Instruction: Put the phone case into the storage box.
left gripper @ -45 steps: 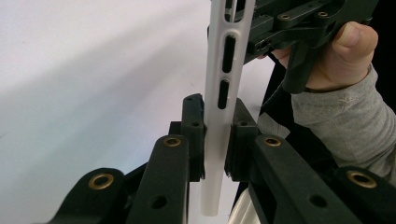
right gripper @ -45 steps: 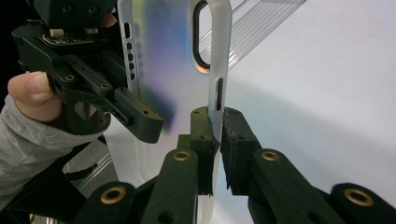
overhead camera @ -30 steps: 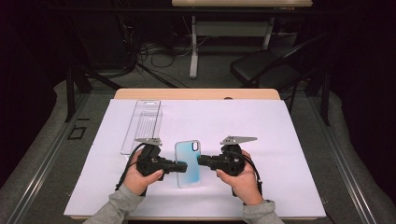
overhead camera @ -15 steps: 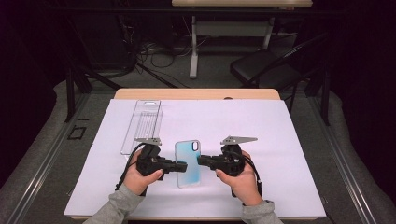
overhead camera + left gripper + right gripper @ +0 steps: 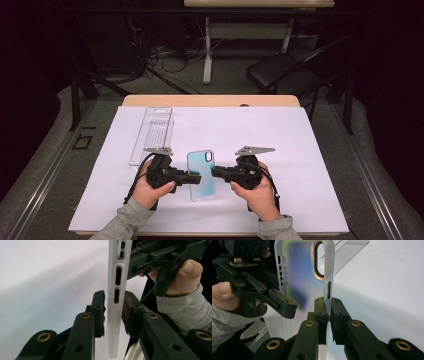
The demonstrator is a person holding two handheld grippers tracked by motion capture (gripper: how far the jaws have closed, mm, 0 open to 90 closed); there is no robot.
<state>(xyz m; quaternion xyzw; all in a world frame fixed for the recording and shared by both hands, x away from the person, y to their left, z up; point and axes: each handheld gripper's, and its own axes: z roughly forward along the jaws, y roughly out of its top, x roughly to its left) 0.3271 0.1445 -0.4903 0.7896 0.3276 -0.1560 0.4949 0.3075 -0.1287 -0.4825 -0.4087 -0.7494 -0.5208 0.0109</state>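
Note:
A translucent phone case [image 5: 201, 175] with a blue-tinted back is held off the white sheet between both grippers. My right gripper [image 5: 216, 173] is shut on its right edge; in the right gripper view the pads pinch the rim below the camera cut-out [image 5: 327, 307]. My left gripper [image 5: 196, 178] straddles the opposite edge. Its jaws have just been opening, and in the left gripper view the case edge [image 5: 115, 302] stands between the pads with a thin gap on each side. The left gripper [image 5: 114, 307] is open around it.
A clear plastic tray [image 5: 152, 134] lies on the white sheet [image 5: 280, 140] at the back left, just beyond the left hand. The wooden table edge [image 5: 210, 101] runs along the far side. A dark chair [image 5: 285, 75] and cables sit on the floor behind.

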